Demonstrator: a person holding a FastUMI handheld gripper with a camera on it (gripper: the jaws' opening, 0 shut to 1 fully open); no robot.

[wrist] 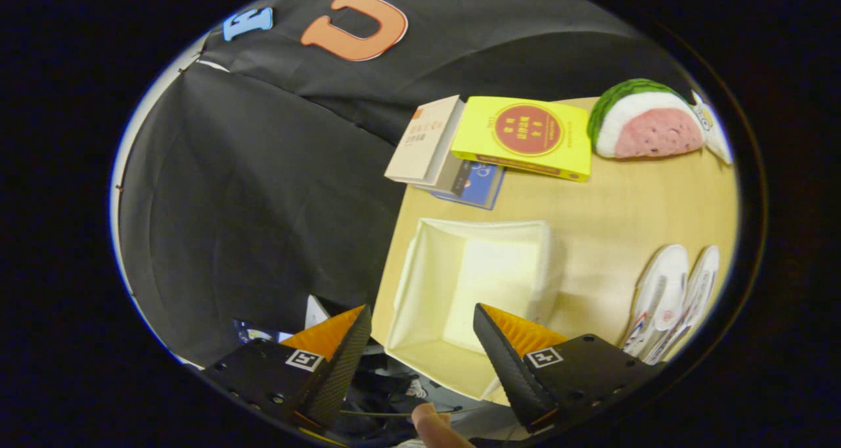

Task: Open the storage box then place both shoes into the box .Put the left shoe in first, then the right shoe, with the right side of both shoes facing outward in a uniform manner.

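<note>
The gripper [420, 343] is seen at the bottom of the frame with its two fingers spread wide apart and nothing held between them. The left finger [338, 362] sits in the lower left of centre over the black cloth wall, and the right finger [506, 362] lies lower right of centre, its tip overlapping the near part of the storage box [420, 290]. A fingertip [433, 428] of a person is visible at the very bottom, between the two gripper fingers.

The storage box, a cream fabric one, is found in the centre of the frame, just ahead of the fingers, on a light wooden table [617, 224]. Its top is open and its pale inside is shown bare.

The two shoes [670, 303], white with coloured markings, are laid side by side at the right of the frame, well apart from the box and beyond the right finger.

In the upper middle, a stack of books [453, 159] is set at the table's far edge, with a yellow book [525, 136] beside it. A watermelon-slice plush toy [647, 123] is placed in the upper right.
</note>
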